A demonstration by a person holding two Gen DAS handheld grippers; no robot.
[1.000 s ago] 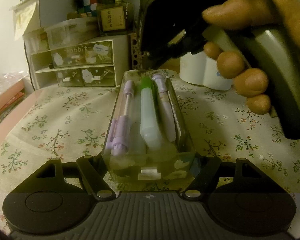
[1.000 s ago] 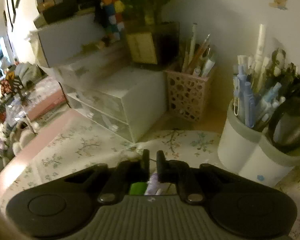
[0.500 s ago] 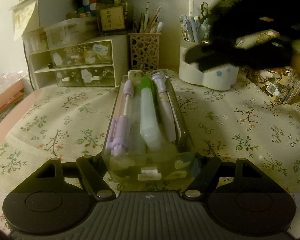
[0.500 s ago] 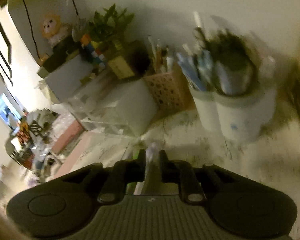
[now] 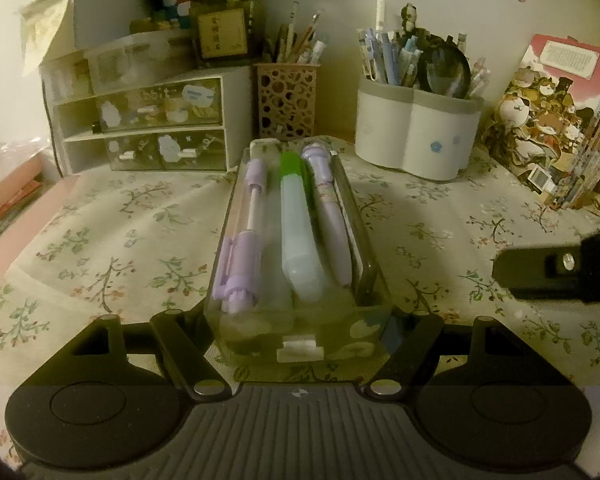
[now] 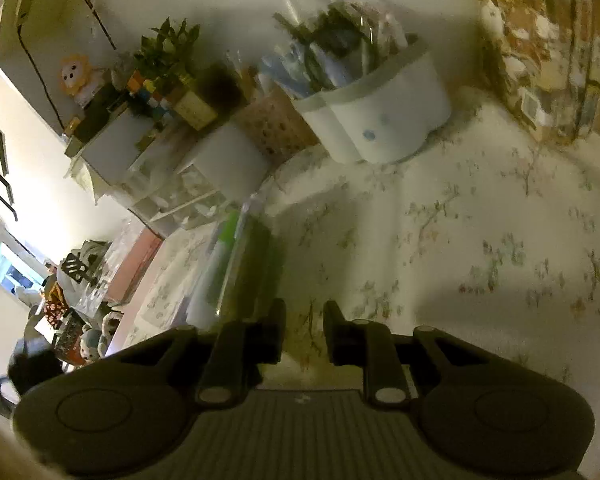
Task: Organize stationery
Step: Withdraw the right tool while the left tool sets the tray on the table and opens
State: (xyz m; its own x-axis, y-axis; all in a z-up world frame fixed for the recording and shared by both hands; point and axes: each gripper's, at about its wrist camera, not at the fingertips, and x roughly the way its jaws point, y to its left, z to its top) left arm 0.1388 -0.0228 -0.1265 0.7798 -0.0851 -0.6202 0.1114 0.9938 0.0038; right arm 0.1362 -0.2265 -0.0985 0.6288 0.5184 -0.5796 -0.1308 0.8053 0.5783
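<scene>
A clear plastic tray (image 5: 370, 276) lies on the floral tablecloth, held at its near end between the fingers of my left gripper (image 5: 298, 320). In it lie a purple pen (image 5: 244, 256), a pale green highlighter with a green cap (image 5: 298, 236) and a lilac pen (image 5: 330, 224). My right gripper (image 6: 304, 330) is slightly open and empty, low over the cloth just right of the tray (image 6: 236, 276). One right finger (image 5: 540, 274) shows at the right edge of the left wrist view.
At the back stand a white drawer unit (image 5: 152, 128), a perforated pen cup (image 5: 286, 100), a white double pen holder (image 5: 416, 136) full of pens, and books (image 5: 556, 120) at the right. A pink strip (image 5: 16, 196) runs along the left.
My right gripper has pulled away from above the tray and swung down to its right side, its jaws opening a little. The left gripper and tray have not moved.
</scene>
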